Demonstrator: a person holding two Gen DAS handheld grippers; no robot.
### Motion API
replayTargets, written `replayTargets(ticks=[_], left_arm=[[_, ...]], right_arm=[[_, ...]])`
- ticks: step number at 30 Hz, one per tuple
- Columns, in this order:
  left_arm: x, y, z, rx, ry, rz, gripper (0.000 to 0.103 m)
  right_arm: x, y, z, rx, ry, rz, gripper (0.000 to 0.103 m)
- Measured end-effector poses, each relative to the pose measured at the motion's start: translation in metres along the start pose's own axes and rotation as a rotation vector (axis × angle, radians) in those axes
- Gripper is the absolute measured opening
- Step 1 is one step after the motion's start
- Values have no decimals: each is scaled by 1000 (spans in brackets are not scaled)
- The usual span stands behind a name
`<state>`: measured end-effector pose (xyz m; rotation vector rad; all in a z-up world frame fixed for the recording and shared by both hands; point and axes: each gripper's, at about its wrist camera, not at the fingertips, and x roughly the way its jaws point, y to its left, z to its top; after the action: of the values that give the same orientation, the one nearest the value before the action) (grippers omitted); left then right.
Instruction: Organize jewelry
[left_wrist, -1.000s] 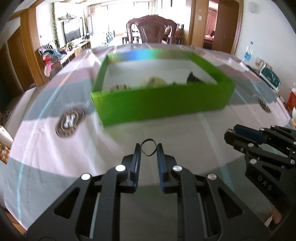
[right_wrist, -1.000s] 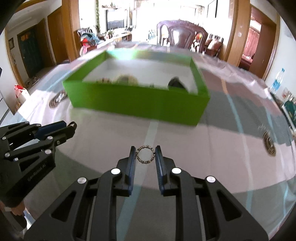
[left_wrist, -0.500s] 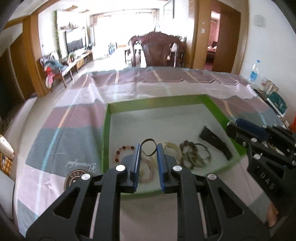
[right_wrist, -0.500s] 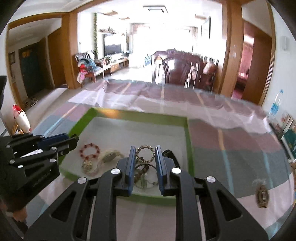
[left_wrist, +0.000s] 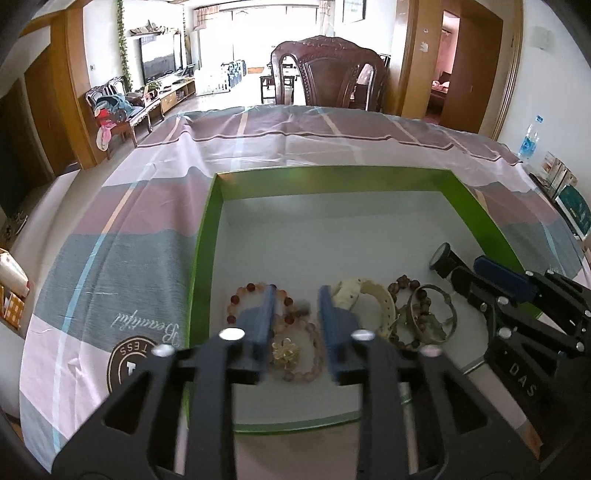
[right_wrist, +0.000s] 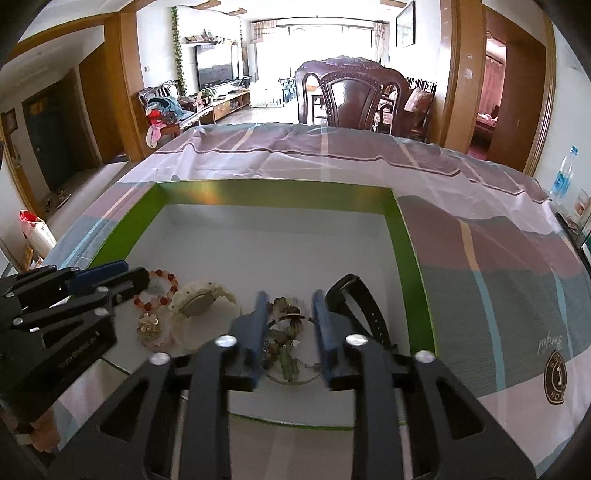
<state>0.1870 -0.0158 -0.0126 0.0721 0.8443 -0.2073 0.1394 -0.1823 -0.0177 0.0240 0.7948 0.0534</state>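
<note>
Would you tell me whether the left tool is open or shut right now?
Open: the left tool has its blue fingers spread apart, nothing between them, above the pink bracelet in the green box.

A carved dark wooden chair (left_wrist: 327, 70) stands top centre before bright windows (left_wrist: 255, 33); a television (left_wrist: 160, 61) sits upper left.
</note>
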Motion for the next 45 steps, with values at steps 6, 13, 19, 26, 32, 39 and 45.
replayTargets(ticks=[6,13,19,26,32,39,45], left_arm=[[-34,0,-6,5,-61,19,49],[-100,3,-46,-16,-188,71,75],[-137,4,-82,-43,-245,107,86],[-160,1,-107,-41,-264,106,97],[-169,-2,-110,-41,-277,113,99],[-182,-11,-115,-13,-303,126,99],[-200,-15,-122,4,-343,134,99]], right_arm=[[-38,-4,-1,9,-59,-7,54],[-105,-3,-27,-8,-159,-57,87],[-143,-1,-64,35,-232,-117,97],[-154,1,-83,42,-241,-147,99],[-161,8,-90,22,-256,-166,100],[-177,15,-98,23,-281,-170,100],[-191,22,-103,8,-318,-191,100]])
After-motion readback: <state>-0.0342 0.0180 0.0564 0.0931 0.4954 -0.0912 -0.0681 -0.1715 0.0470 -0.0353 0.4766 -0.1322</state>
